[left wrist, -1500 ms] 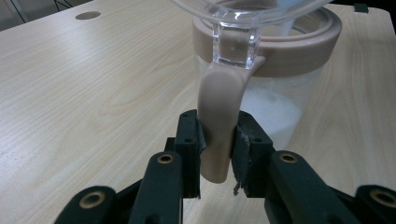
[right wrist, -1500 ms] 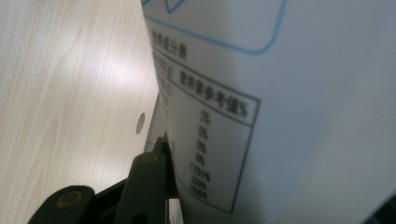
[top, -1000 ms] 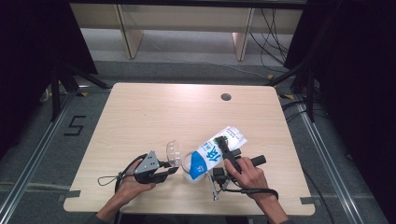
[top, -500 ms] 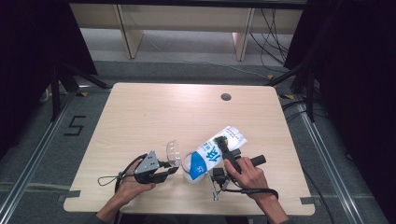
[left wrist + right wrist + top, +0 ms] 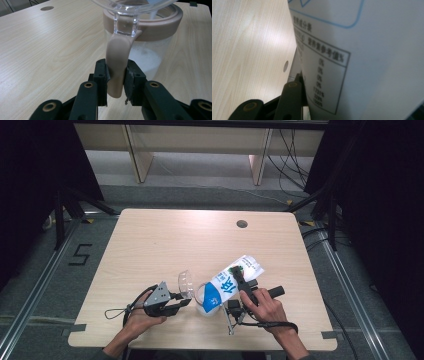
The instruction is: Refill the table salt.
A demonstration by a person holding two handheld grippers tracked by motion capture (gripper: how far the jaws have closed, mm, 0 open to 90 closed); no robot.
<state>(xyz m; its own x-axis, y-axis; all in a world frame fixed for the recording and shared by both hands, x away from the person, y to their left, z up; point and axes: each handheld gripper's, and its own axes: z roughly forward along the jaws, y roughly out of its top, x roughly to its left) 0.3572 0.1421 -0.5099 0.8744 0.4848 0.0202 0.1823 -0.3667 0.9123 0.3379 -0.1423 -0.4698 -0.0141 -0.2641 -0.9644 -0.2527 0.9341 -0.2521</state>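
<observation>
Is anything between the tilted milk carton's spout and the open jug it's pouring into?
Nothing visible. The milk carton tips directly over the jug, whose clear lid is flipped open; milk is already inside.

One light wooden table (image 5: 150, 245) carries the things. One clear plastic jug with a beige rim band and beige handle (image 5: 140, 45) stands near its front edge, with one clear hinged lid (image 5: 185, 282) raised. One blue-and-white milk carton (image 5: 227, 285) is tilted over the jug. Two black two-jaw grippers are present: the left gripper (image 5: 172, 305) and the right gripper (image 5: 242, 282). One round cable hole (image 5: 242, 224) lies near the far edge.
</observation>
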